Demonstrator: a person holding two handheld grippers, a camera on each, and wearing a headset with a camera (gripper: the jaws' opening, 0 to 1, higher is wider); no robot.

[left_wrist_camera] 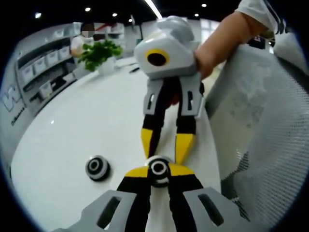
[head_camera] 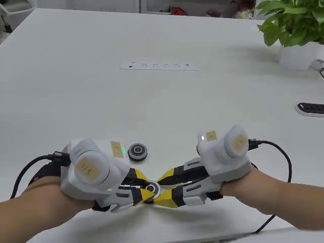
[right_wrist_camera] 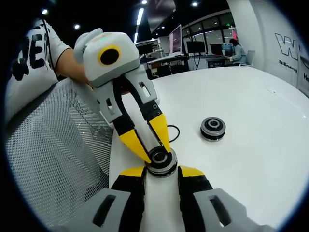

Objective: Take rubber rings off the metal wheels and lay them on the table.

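White table, left gripper and right gripper both closed around one metal wheel

Each hand-held unit has a rounded white housing and grey slotted arms that turn black and end in yellow tips. The left gripper bears a beige label and a small green light, and the right gripper bears beige labels too. A black cable trails from each. The person wears a white T-shirt with dark lettering that looks short-sleeved.
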